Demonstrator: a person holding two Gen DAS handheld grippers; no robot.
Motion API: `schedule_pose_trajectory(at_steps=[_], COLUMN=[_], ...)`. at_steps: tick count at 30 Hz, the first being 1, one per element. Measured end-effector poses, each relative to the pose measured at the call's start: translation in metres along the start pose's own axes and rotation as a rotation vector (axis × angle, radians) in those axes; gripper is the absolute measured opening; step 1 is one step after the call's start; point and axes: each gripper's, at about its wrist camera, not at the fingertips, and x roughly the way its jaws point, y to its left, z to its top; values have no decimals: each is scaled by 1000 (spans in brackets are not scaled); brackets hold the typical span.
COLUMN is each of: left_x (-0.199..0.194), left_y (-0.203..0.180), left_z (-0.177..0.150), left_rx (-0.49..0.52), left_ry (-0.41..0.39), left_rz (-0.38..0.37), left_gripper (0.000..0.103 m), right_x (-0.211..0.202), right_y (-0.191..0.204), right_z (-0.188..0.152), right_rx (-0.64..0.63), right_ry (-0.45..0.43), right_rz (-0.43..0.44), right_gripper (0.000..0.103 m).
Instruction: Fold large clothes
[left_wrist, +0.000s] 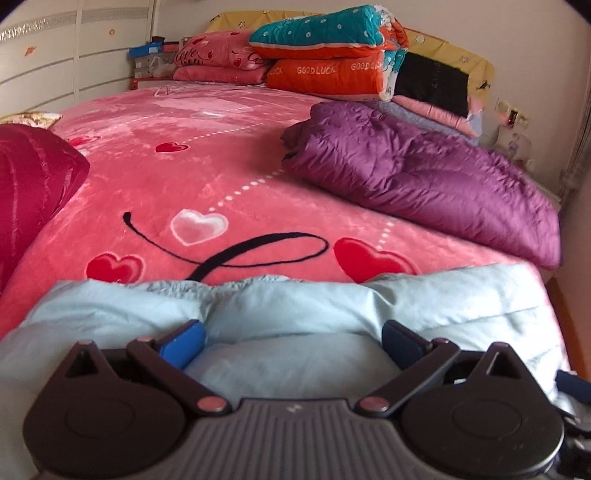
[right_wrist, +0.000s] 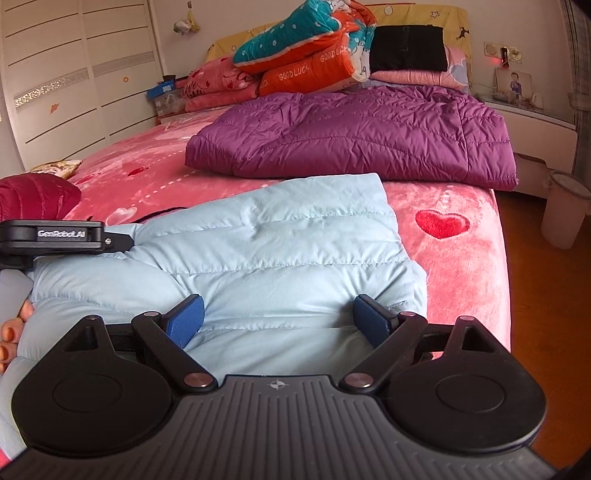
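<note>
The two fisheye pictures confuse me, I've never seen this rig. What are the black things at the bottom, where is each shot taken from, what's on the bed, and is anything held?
There is no robot arm here. A person holds a hand tool in each hand, and each tool carries a camera looking forward along its two blue-tipped fingers.

One picture is from the left gripper, the other from the right gripper. The black shapes at the bottom are each tool's own body. In the right view, the left tool also shows at the left edge.

Both are over a light blue puffer jacket lying on the near end of a pink bed cover with hearts. Farther back lies a purple jacket, a dark red jacket on the left, and stacked quilts at the head.

Both pairs of fingers stand open; nothing is gripped.
</note>
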Motion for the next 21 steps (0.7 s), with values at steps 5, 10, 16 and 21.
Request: schedule_pose_trajectory(at_steps=[5,10,16,21], left_x=[-56,-116,-174,-216], left_y=[9,22,32,37], left_z=[-5,-21,-42,-58], left_rx=[-11,-31,-17,23], left_ry=[-11,-18,-28,-46], left_rz=[-13,-2,0,-10], left_gripper=[102,102,102,102], right_x=[-24,-59,-100,-128], right_y=[-9,-16,-30,-44], right_z=[5,1,-16,-34], right_rx=[72,106,170,226], right_ry=[-6,-3,18,50], right_rz=[4,-19,-35,-31], right_gripper=[103,103,103,103])
